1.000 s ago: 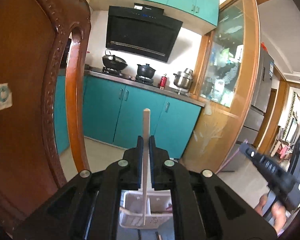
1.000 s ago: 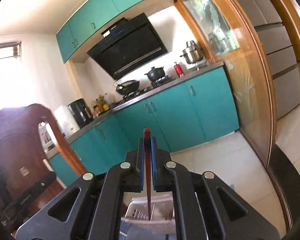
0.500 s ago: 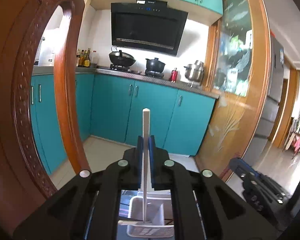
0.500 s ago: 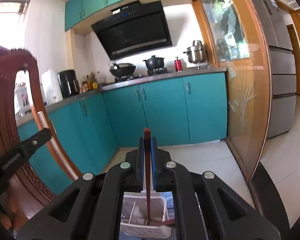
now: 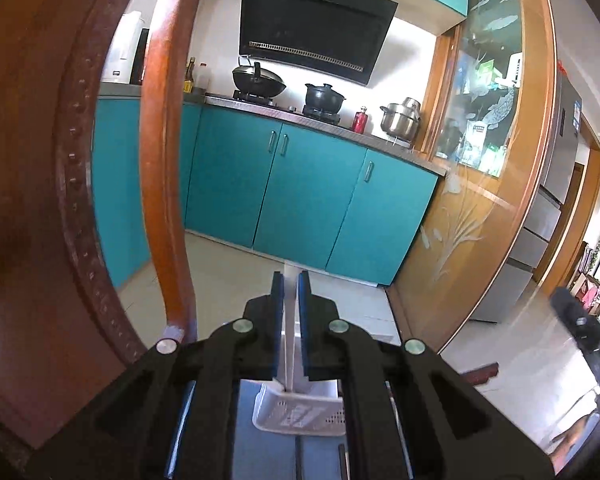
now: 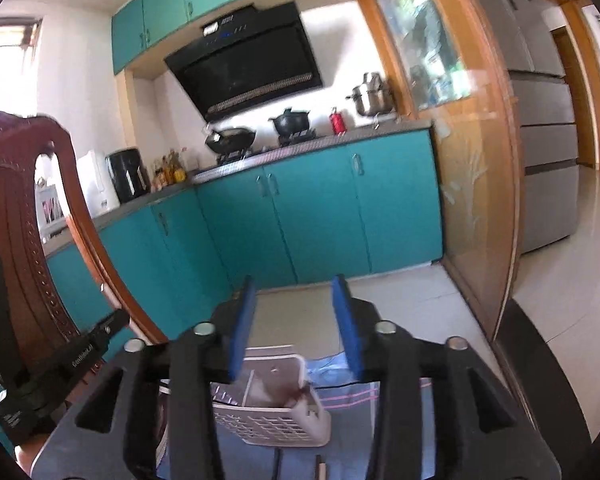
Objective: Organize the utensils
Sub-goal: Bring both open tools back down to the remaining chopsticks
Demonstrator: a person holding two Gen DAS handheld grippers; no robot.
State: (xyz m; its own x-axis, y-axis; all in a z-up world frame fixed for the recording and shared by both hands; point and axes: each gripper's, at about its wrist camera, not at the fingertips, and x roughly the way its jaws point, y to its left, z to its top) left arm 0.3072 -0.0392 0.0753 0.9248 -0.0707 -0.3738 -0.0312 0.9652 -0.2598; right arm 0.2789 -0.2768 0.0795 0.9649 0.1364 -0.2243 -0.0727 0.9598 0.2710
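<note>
A carved wooden chair back (image 5: 52,184) of glossy reddish-brown, edged with a row of small beads, fills the left. Beyond it run smooth teal cabinet doors (image 5: 300,188) under a dark counter holding a black wok, a black pot and a shiny steel pot. A white plastic basket (image 5: 300,412) with perforated walls sits on a blue cloth (image 6: 340,376) below the tools. In the right wrist view the basket (image 6: 276,416) holds a dark reddish utensil (image 6: 276,390) and some thin pale pieces, blurred. The left gripper (image 5: 291,292) is clamped on a slim, flat white stick (image 5: 289,344) standing upright, its lower end down in the basket. The right gripper (image 6: 296,304) has its 2 blue-padded jaws opening, partly spread, with nothing between them, above the basket.
</note>
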